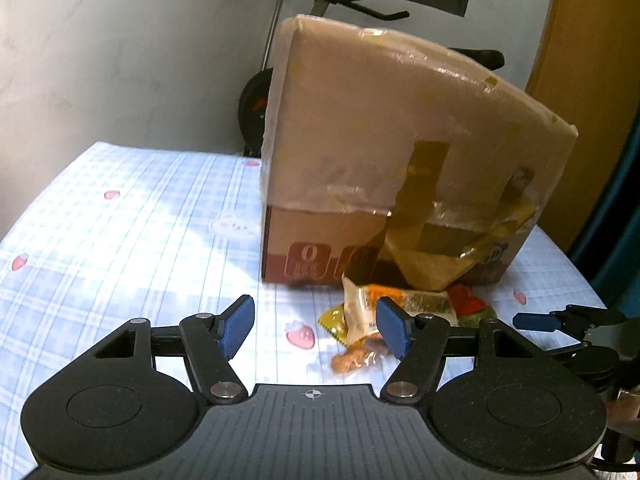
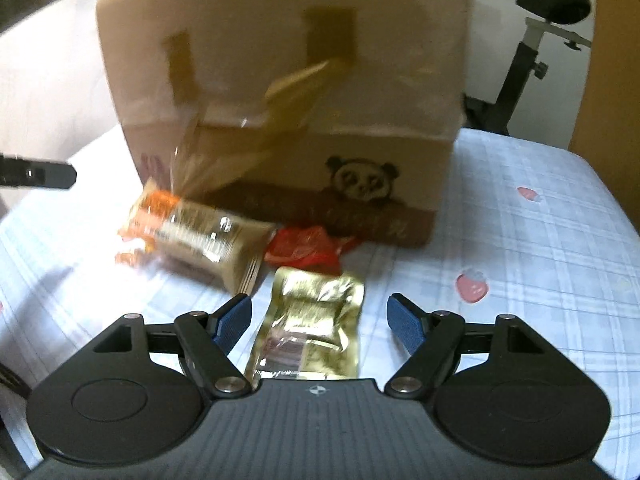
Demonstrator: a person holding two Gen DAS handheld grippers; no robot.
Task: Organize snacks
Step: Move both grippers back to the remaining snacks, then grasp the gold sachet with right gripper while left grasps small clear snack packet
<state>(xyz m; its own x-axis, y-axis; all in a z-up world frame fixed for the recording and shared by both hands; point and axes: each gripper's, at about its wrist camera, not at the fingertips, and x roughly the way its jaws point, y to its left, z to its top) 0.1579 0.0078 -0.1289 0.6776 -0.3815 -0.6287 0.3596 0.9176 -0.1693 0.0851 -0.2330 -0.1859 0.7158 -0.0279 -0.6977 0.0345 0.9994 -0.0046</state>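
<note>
Dim indoor light, motion blur (worst right view), fisheye-bent edges

Matt brown cardboard box (image 2: 280, 60) patched with glossy tape; shiny gold foil pouch (image 2: 308, 328); crinkly clear plastic wrapper (image 2: 200, 240); smooth checked tablecloth (image 1: 120, 220).

Checked blue cloth with strawberry print (image 1: 120, 216) is covering the counter. Exercise bike (image 2: 532, 52) is standing behind it, black saddle (image 2: 560, 0) showing. White wall (image 1: 120, 60) and orange-brown door panel (image 1: 592, 60) are sitting behind.
</note>
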